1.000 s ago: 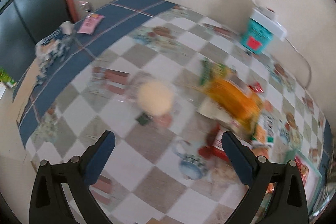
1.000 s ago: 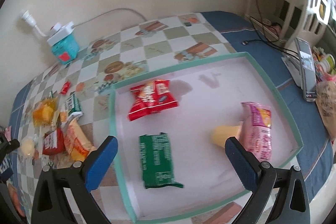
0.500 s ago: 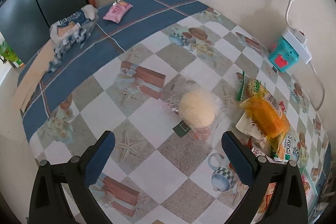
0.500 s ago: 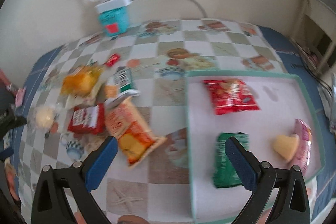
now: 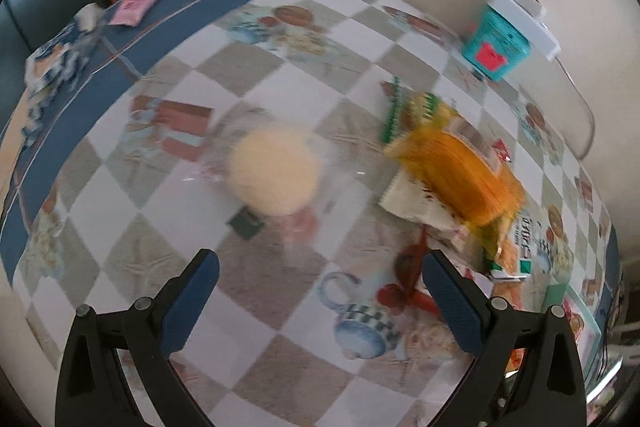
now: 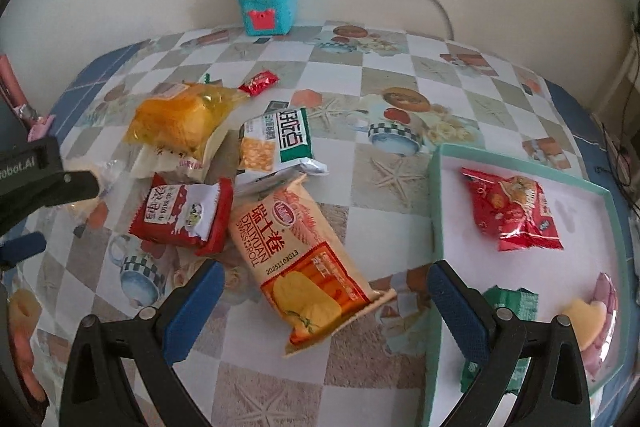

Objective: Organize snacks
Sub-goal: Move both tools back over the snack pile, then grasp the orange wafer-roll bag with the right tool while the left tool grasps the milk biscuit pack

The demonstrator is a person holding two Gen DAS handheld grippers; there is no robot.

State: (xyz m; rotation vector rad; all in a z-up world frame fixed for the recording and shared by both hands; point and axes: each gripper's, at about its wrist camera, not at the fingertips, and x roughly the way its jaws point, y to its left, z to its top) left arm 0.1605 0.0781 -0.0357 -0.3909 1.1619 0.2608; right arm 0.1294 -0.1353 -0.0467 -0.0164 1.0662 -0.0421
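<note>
With both tools spread wide and empty, the left tool (image 5: 320, 283) hovers near the wrapped bun (image 5: 274, 173), the right tool (image 6: 322, 293) over the swiss-roll packet (image 6: 304, 259). Both look light, soft and crinkly; I'd pinch each gently across its middle.

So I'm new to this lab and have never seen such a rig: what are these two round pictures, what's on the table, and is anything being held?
No robot here: a person holds a two-finger tool in each hand, each with a fisheye camera looking along its blue fingers. The left gripper hangs open over a pale round bun in clear wrap. The right gripper is open over a Swiss roll packet. Nothing is held. Loose on the checked tablecloth lie an orange cake bag, a red-and-white packet and a green-and-white packet. The teal-rimmed tray already holds a red bag.
</note>
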